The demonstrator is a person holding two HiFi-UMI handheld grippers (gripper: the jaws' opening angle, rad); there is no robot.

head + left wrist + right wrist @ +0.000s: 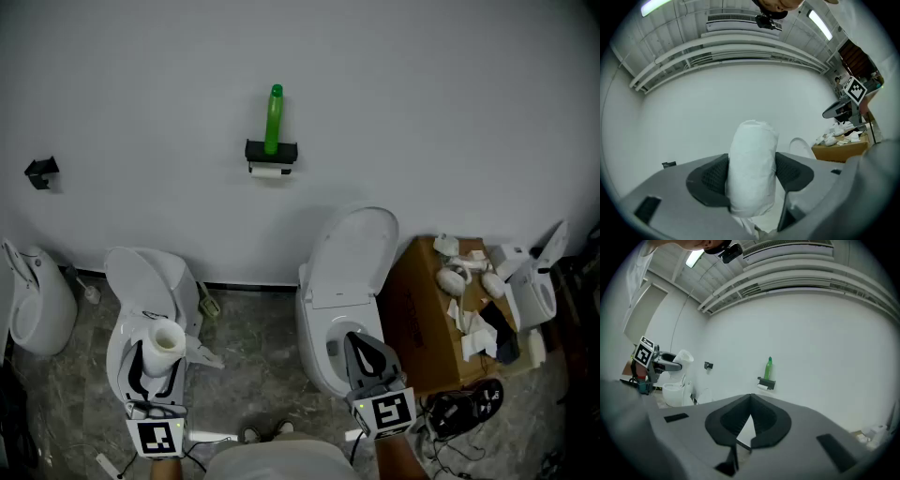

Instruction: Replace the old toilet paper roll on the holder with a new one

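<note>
We hold the new roll [166,341] upright in our wide-spread left tool [155,366], ready to mount. Our right tool [367,354] is closed and empty, free for the old roll [270,172] under the wall holder [271,150] ahead.

No text, label, brand or number can be read anywhere.

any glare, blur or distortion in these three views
Head view: even light, darker corners, holder sharp. Left gripper view: fisheye bends the ceiling pipes; the close paper roll looks soft. Right gripper view: same fisheye, black rim, ceiling lamp blown out.
</note>
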